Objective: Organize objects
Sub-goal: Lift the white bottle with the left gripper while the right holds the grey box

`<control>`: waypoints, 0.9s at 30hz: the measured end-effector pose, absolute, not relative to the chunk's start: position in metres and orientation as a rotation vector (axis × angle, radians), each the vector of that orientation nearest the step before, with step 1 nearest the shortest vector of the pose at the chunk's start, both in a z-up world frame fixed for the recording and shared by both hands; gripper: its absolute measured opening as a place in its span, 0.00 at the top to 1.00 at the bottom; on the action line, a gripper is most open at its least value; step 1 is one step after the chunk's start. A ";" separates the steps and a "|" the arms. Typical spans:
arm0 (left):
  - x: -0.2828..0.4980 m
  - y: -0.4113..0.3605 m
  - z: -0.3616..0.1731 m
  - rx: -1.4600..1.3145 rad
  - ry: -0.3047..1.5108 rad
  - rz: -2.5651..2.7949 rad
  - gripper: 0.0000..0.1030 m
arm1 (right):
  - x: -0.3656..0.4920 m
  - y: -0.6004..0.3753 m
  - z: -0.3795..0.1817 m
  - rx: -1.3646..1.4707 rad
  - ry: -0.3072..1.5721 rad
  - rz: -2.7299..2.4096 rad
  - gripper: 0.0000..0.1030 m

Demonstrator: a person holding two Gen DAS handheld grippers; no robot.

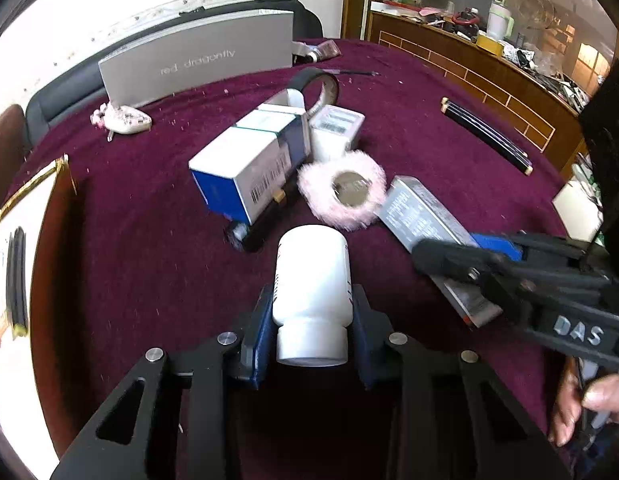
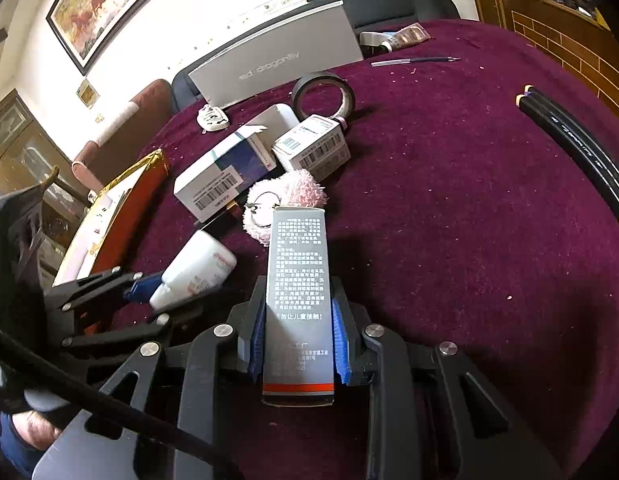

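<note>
My left gripper (image 1: pixel 311 332) is shut on a white pill bottle (image 1: pixel 312 284), cap toward the camera, just above the purple tablecloth; it also shows in the right wrist view (image 2: pixel 197 270). My right gripper (image 2: pixel 297 332) is shut on a long grey box with printed text (image 2: pixel 298 276), seen at the right in the left wrist view (image 1: pixel 425 220). Ahead lie a blue-and-white carton (image 1: pixel 245 176), a small white barcode box (image 1: pixel 335 130), a pink fluffy mirror (image 1: pixel 343 192) and a black tape roll (image 1: pixel 317 84).
A grey "red dragonfly" box (image 1: pixel 201 60) stands at the back. A black flat stick (image 1: pixel 487 134) lies right. A red-edged framed board (image 1: pixel 37 208) lies left. A pen (image 2: pixel 415 61) and a small tube (image 2: pixel 405 38) lie far back. A wooden counter (image 1: pixel 489 68) runs behind right.
</note>
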State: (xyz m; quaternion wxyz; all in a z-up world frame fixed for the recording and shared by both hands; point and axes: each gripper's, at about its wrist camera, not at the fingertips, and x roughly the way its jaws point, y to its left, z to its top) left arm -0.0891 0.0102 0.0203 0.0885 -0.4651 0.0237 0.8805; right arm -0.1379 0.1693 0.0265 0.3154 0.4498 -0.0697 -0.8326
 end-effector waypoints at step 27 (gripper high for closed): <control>-0.096 0.002 0.018 -1.309 -0.012 2.637 0.71 | -0.132 0.159 0.029 1.173 -0.042 -2.265 0.77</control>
